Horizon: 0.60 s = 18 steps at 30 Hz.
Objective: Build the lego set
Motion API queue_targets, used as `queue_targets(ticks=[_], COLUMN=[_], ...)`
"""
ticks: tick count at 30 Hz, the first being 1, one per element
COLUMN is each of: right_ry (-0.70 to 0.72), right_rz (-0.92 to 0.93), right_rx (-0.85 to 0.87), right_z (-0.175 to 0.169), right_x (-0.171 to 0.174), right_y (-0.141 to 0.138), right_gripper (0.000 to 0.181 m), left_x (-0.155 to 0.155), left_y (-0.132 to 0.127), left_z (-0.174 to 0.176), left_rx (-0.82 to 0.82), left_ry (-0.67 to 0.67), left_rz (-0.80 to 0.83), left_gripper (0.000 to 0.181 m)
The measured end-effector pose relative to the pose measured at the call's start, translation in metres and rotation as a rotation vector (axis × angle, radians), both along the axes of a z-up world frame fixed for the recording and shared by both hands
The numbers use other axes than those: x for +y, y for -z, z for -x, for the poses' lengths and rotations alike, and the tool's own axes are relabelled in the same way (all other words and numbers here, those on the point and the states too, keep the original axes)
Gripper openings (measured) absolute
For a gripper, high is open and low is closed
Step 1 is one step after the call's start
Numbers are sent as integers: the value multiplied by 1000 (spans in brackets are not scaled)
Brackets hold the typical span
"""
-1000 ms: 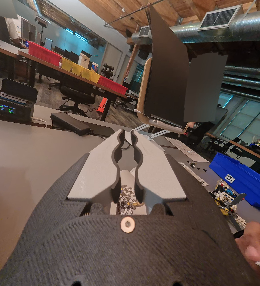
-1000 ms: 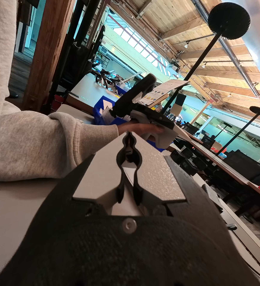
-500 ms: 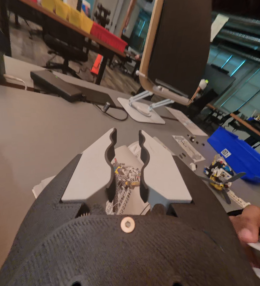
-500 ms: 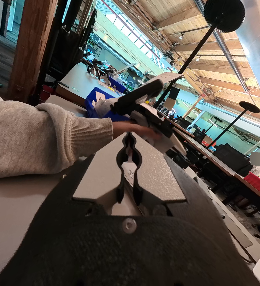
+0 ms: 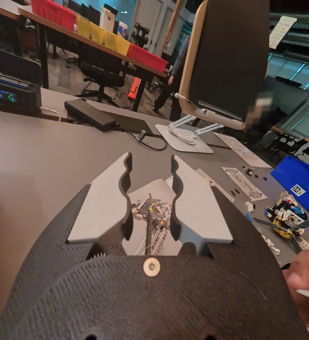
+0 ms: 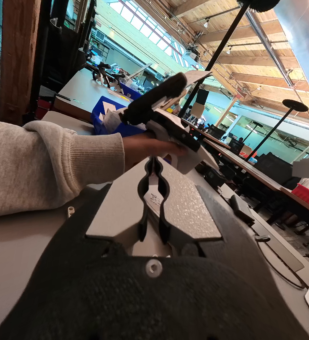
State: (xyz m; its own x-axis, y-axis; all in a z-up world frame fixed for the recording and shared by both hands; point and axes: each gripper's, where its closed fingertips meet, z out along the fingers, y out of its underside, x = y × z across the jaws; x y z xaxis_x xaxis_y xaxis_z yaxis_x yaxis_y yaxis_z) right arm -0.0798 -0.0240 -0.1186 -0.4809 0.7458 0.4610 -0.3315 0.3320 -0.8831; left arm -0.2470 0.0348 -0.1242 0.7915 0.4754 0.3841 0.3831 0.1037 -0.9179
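Right now the left hand-held gripper (image 5: 151,160) hovers agape over the instruction sheet (image 5: 151,217); the lego model (image 5: 286,219) sits at three o'clock. Right hand-held gripper (image 6: 152,162) is pinched together, empty. Lowering risks crumpling paper.

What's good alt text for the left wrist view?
The open left gripper hovers over an instruction booklet lying on a grey table. To its right sit a partly built lego model with a propeller, loose pieces and a blue bin.
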Motion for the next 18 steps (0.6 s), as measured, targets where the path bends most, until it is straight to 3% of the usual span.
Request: queue_targets(ticks=[9, 12, 18], right_ry=[17, 26, 19], right_rz=[70, 36, 107], right_rx=[-46, -36, 5], right_z=[9, 10, 2], right_x=[5, 3, 11], right_y=[1, 4, -15], right_gripper=[5, 4, 4], left_x=[-5, -14, -10], left_y=[-14, -38, -67], left_z=[-2, -8, -30], left_rx=[25, 118, 182], left_ry=[4, -20, 26], left_rz=[-61, -133, -107], left_gripper=[37, 25, 30])
